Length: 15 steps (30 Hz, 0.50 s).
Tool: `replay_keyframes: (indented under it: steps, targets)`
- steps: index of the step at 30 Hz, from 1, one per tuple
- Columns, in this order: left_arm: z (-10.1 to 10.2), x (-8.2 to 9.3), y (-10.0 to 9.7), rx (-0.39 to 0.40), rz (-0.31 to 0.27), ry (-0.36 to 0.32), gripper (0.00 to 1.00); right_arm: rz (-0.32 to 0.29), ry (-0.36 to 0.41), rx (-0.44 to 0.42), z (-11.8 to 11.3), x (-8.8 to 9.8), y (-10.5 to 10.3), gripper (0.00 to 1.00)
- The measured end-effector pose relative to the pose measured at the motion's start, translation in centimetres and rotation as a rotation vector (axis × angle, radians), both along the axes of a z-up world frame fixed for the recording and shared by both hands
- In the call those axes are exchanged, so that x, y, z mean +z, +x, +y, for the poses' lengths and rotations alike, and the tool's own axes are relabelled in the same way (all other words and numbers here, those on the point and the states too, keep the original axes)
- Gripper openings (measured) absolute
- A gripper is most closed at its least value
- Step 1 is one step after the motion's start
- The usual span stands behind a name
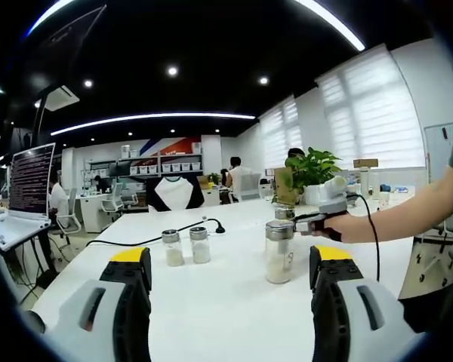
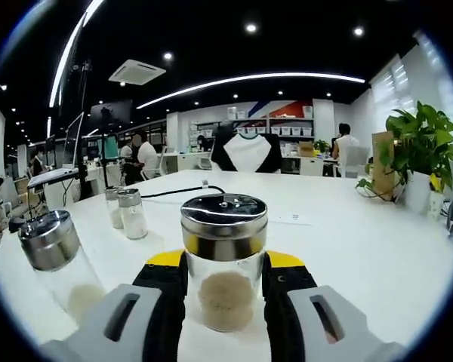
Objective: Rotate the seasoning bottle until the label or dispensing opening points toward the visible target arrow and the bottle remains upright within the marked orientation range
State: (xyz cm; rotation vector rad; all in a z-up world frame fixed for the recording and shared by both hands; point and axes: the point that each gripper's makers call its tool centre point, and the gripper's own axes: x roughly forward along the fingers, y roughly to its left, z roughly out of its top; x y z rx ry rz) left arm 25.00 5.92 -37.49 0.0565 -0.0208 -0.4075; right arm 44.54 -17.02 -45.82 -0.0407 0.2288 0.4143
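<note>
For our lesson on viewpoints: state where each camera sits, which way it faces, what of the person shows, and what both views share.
Left gripper view: rides the left gripper, looking across the white table at the right gripper beside a seasoning bottle; a forearm shows.
Right gripper view: rides the right gripper, close on that seasoning bottle between its jaws, facing the office; nothing of the person's body is clear here.
Shared: the bottle, a pair of small shakers, the potted plant.
</note>
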Motion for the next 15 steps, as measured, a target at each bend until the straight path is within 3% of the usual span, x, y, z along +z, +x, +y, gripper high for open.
replay_keyframes:
  steps: [15]
  targets:
    - [-0.3, -0.1, 0.0, -0.007, 0.001, -0.003, 0.91, 0.021, 0.013, 0.015, -1.3, 0.0, -4.6, 0.37]
